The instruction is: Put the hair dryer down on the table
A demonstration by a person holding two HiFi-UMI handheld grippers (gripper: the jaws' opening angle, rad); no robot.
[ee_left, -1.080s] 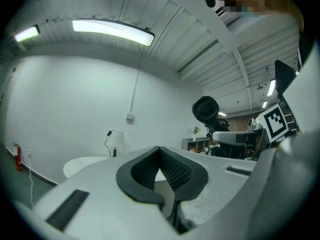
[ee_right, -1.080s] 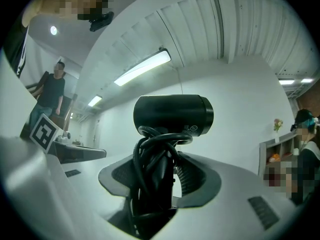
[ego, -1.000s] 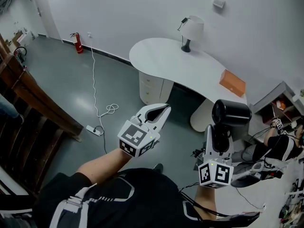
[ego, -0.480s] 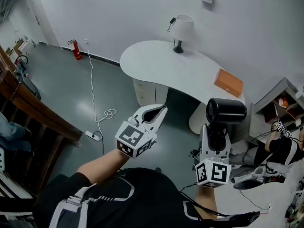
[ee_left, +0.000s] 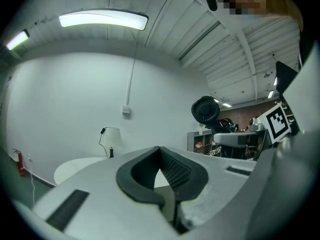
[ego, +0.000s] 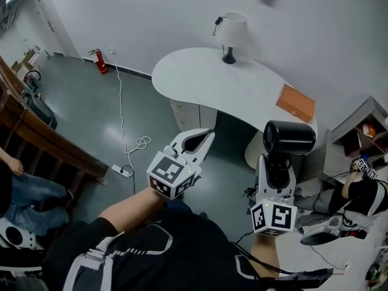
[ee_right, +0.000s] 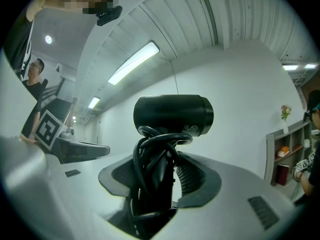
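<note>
Both claws are edging nearer the white surface (ego: 206, 77) than a second ago, yet the right claw (ego: 277, 162) is still hanging short of its near edge, clamping the handle of the hair dryer (ego: 290, 137) with cord bunched between its jaws and the barrel standing above them, while the left claw (ego: 206, 137) is riding alongside, pinched together on nothing. Released upright, the top-heavy dryer may be tipping off that surface's edge, and the looped cord may be snagging the jaws; the orange box (ego: 295, 102) on the surface's right end is crowding the nearest landing spot.
</note>
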